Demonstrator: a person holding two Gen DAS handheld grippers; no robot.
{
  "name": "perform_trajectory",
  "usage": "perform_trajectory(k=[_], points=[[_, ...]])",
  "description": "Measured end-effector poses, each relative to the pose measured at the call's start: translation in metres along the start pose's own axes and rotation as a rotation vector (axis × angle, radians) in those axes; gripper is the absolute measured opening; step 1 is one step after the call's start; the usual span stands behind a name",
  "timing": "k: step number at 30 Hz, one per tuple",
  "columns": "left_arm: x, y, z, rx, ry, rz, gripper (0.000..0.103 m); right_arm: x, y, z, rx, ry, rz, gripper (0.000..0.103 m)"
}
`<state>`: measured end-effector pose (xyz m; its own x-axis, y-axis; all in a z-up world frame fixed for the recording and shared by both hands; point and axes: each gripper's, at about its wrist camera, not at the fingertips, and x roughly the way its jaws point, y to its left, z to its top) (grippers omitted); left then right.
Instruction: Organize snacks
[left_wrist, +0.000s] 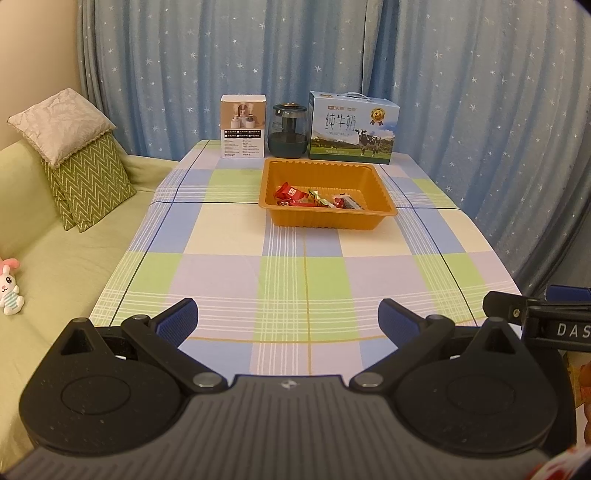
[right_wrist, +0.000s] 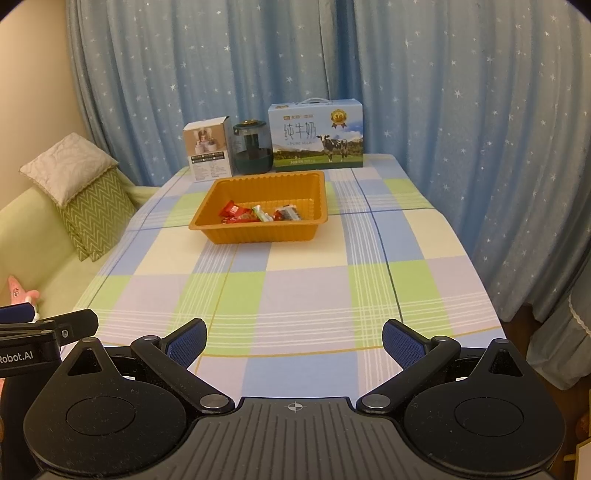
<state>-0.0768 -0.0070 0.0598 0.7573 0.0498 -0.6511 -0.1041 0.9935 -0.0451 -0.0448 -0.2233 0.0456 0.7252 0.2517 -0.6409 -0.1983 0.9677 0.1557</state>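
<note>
Sitting in the near part of an orange tray (left_wrist: 373, 218), the snacks (left_wrist: 314, 197) were a small heap: red wrappers at left, a green-yellow one in the middle, a red-and-clear pack at right. Tray stood on the table (left_wrist: 295, 280) w/ a checked cloth, toward its far end, just in front of a row of 3 things: a white box (left_wrist: 243, 125) at left, a dark glass jar (left_wrist: 289, 128) in the middle, a blue milk carton (left_wrist: 353, 127) w/ a cow picture at right. Behind them hung a blue curtain (left_wrist: 461, 92) w/ white stars. Left of the table was a green sofa (left_wrist: 70, 258) w/ two cushions (left_wrist: 77, 158) & a small plush rabbit (left_wrist: 10, 291).

Left gripper (left_wrist: 288, 319) hovered over the near table edge, jaws spread wide, nothing between them. Right gripper (right_wrist: 294, 341) was the same: jaws wide apart, holding nothing, well short of the tray. Each showed at the edge of the other's view, side by side.
</note>
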Motion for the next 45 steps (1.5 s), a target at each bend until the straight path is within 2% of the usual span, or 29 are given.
perform_trajectory(k=[45], points=[[0.0038,-0.0023,-0.0001,0.013,0.006,-0.002,0.103,0.0008,-0.0037,-0.0018,0.007,-0.004,-0.001,0.101]])
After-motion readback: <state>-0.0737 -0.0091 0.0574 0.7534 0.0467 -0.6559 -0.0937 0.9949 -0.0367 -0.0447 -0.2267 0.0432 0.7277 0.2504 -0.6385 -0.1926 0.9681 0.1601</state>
